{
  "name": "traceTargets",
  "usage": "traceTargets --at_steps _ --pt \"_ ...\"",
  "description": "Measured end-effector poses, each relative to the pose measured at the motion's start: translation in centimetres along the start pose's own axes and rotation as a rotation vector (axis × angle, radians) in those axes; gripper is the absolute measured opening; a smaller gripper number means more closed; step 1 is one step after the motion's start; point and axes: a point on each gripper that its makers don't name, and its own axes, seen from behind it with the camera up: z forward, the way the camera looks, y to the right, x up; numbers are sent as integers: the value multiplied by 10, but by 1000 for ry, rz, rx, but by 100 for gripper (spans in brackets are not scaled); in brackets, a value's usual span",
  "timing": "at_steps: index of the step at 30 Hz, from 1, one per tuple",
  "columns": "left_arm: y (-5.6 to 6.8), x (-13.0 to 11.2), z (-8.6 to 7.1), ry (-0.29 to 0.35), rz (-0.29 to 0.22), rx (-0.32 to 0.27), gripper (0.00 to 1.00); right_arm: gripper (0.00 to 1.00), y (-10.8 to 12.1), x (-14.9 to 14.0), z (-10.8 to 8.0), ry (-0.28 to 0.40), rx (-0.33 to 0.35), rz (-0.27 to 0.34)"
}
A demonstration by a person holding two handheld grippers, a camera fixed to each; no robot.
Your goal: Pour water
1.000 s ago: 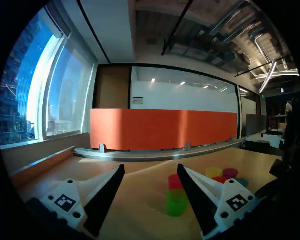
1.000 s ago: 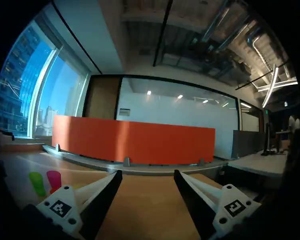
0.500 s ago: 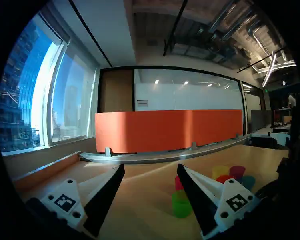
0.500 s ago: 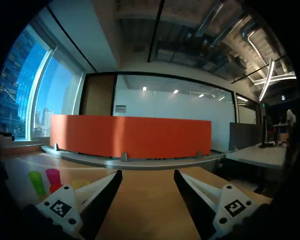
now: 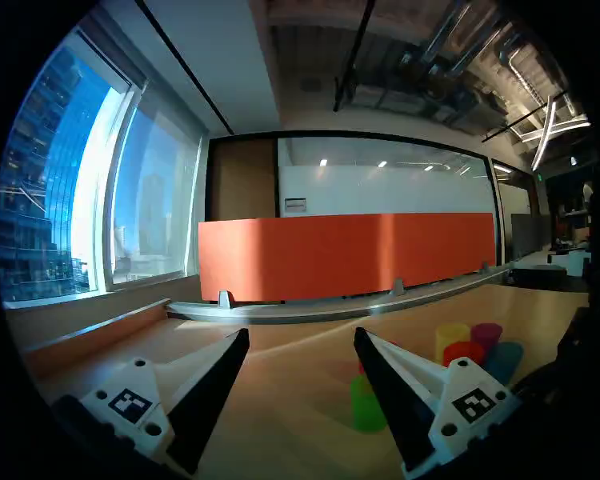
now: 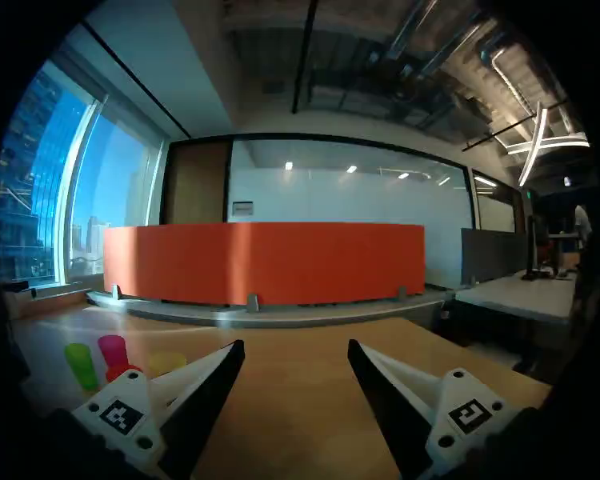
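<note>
Several bright plastic cups stand on a wooden table (image 5: 300, 376). In the left gripper view a green cup (image 5: 366, 402) sits just left of the right finger, with yellow (image 5: 451, 338), magenta (image 5: 486, 334), red (image 5: 462, 352) and blue (image 5: 504, 360) cups beyond that finger. My left gripper (image 5: 302, 344) is open, nothing between its fingers. In the right gripper view a green cup (image 6: 81, 364), a magenta cup (image 6: 113, 350) and a yellow cup (image 6: 166, 363) stand at the far left. My right gripper (image 6: 296, 352) is open over bare tabletop.
An orange partition (image 5: 348, 252) on a curved metal rail (image 5: 332, 308) closes the table's far edge. Tall windows (image 5: 68, 200) fill the left side. Another desk (image 6: 524, 292) stands to the right in the right gripper view.
Both views have swung and tilted a little: the cups slid right in the left gripper view and slightly right and down in the right gripper view. Both grippers stayed open.
</note>
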Motion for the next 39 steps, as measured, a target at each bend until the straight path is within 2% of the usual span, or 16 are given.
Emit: traceTargets --at_steps 6,12,18,30,39 --pt "-5 -19 1 -20 -20 5 98 100 3 -1 -2 -10 -10 17" --pt "-9 -32 2 -32 -7 9 97 100 6 -4 -4 -25 -21 4" --pt "-17 -46 4 -51 -16 17 97 100 4 -5 -5 -30 -21 -5" --pt "-30 -55 5 -60 -46 34 98 100 -4 0 -3 -33 -11 -24" --pt "-27 -60 7 -69 -40 25 98 100 -6 3 -1 -29 -11 -27"
